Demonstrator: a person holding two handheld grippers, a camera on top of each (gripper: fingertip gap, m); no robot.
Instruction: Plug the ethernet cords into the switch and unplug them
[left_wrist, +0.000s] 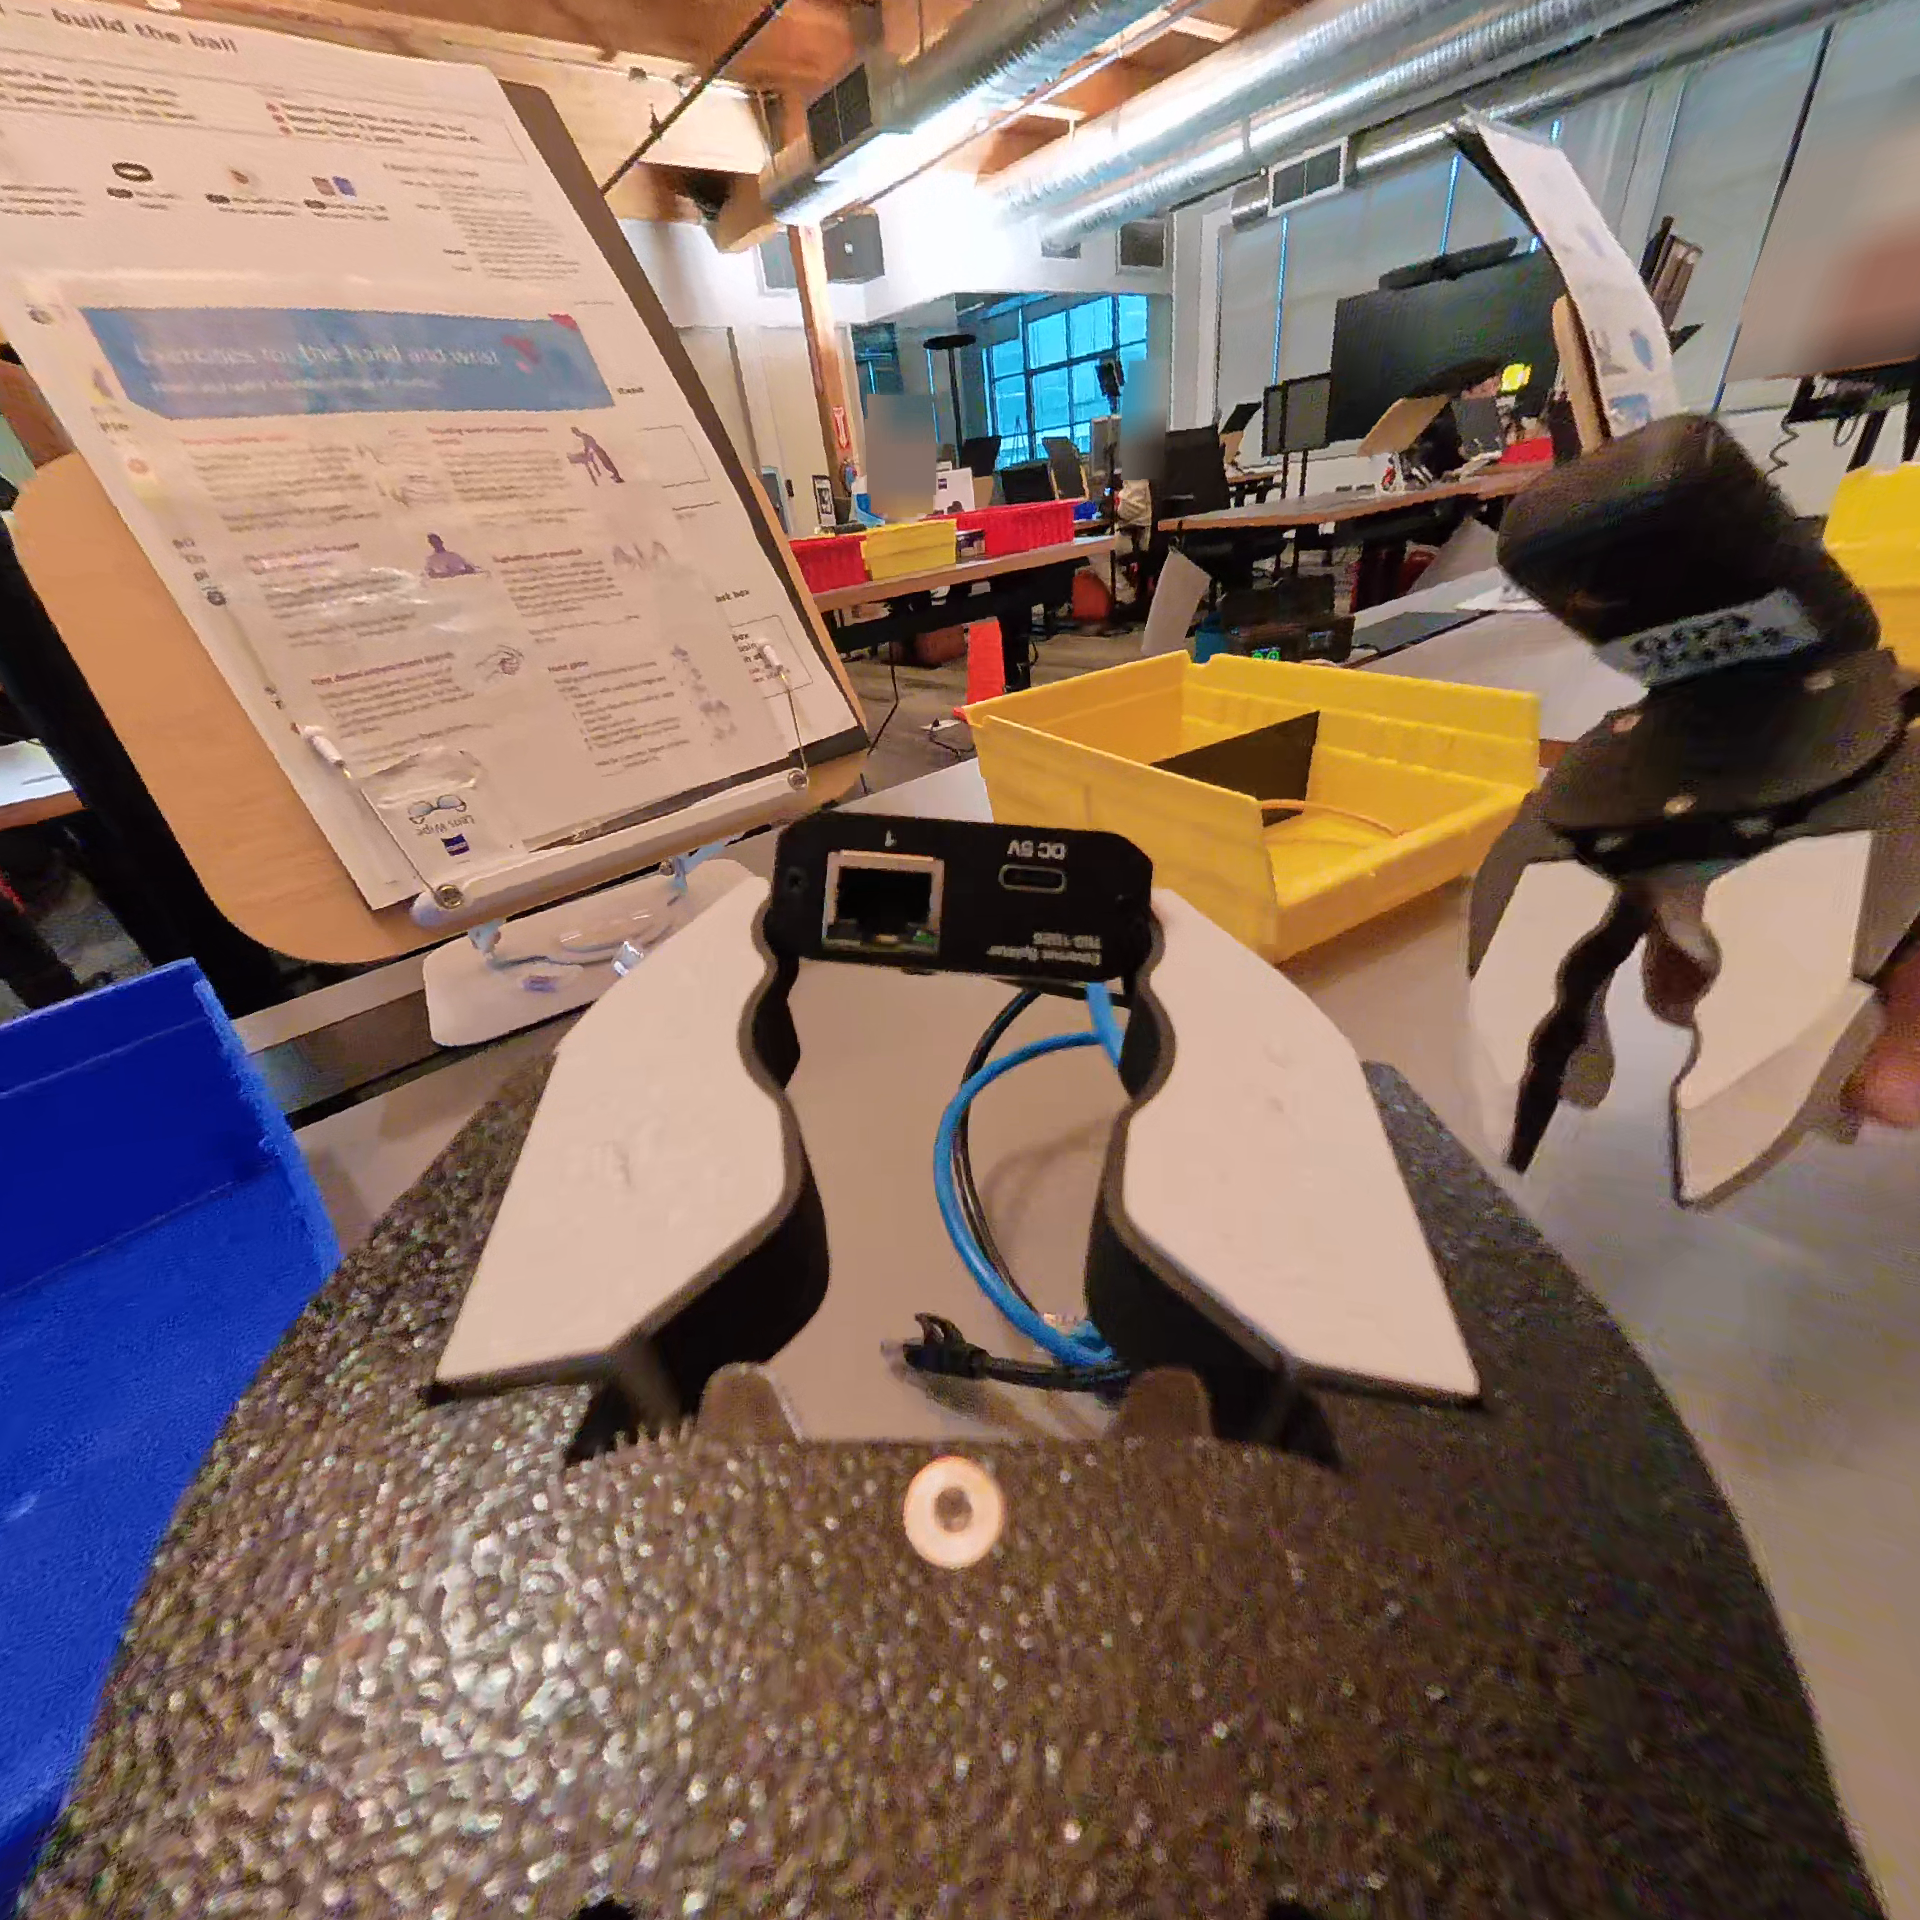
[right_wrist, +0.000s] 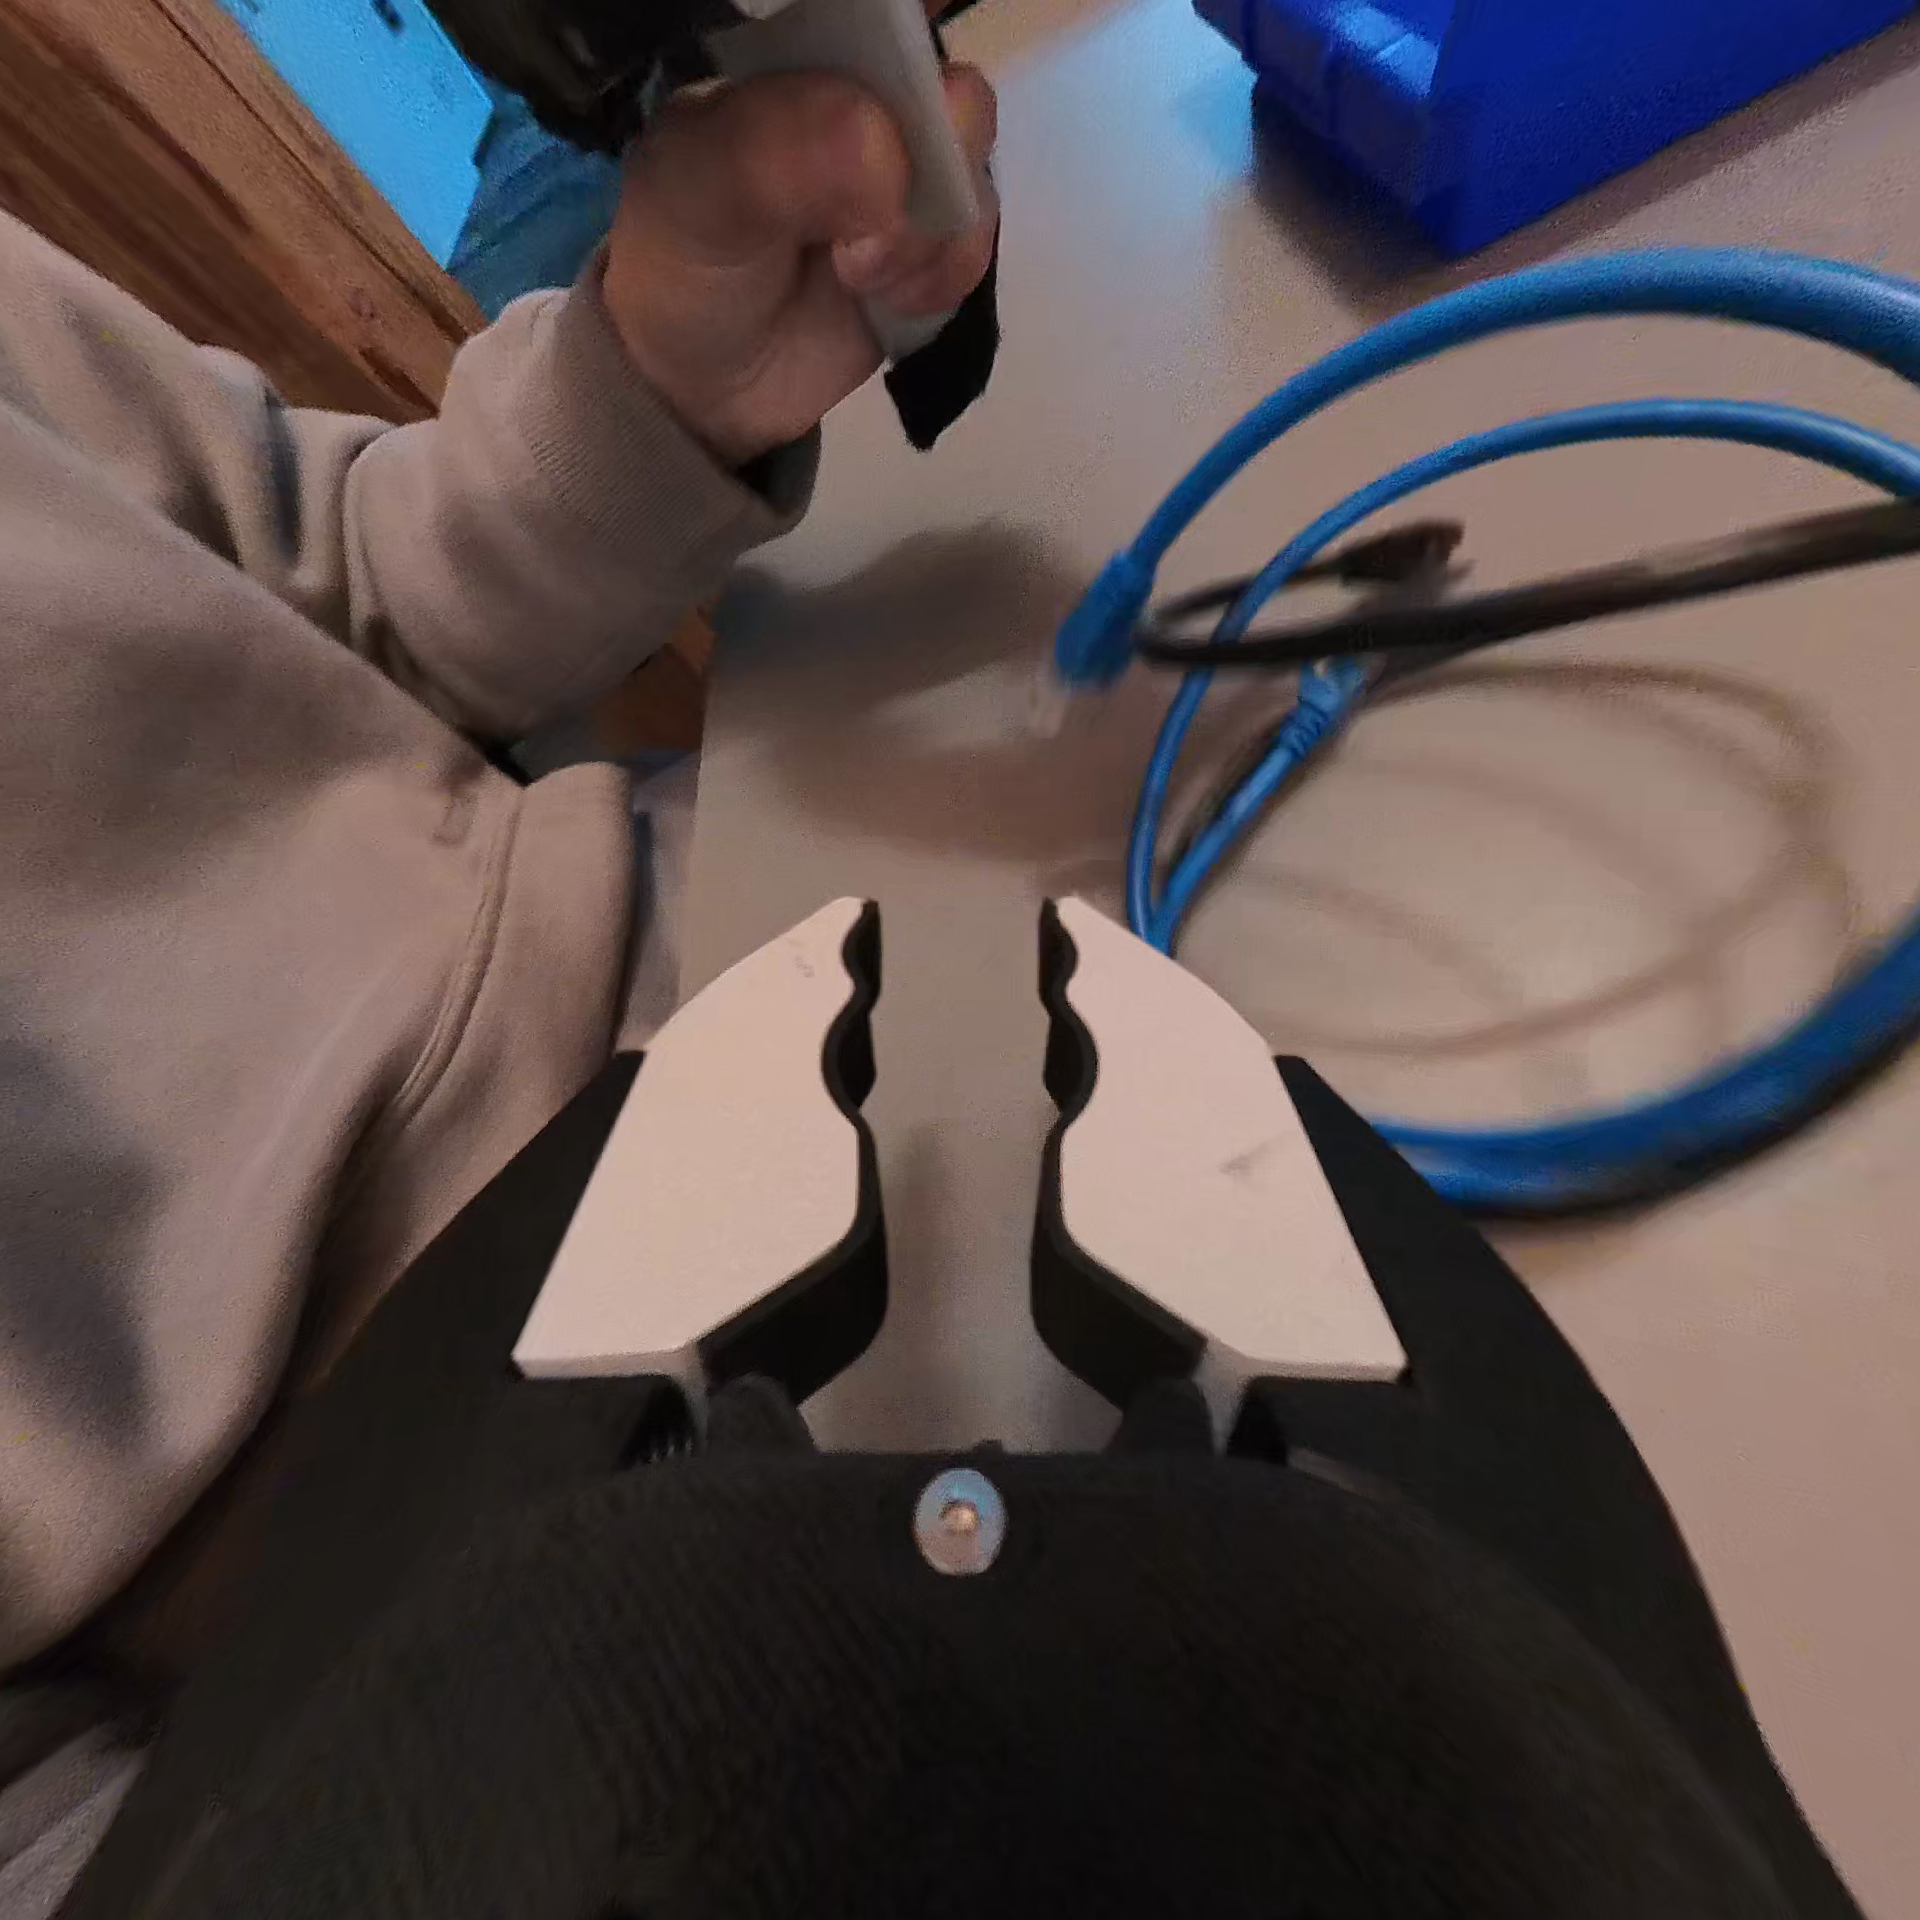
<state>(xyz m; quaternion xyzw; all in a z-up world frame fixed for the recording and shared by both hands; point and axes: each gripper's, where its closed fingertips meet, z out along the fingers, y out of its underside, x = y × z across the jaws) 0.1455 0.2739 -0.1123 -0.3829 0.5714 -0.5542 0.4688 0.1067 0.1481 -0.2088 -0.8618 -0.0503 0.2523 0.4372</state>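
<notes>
The left gripper (left_wrist: 961, 940) clamps the black switch (left_wrist: 961, 902) at its sides, lifted with its empty port facing back, probably for plugging. The right gripper (right_wrist: 958, 920), parted and empty, hangs over the table (right_wrist: 1662, 1455) near the blurred blue cord (right_wrist: 1174, 779) and black cord (right_wrist: 1455, 613).

A small black box-shaped switch (left_wrist: 961, 902) sits clamped at the left gripper's (left_wrist: 961, 935) fingertips, its 1 visible port empty; the looped blue cord (right_wrist: 1475, 790) and thin black cord (right_wrist: 1455, 613) lie unplugged on the table below.
</notes>
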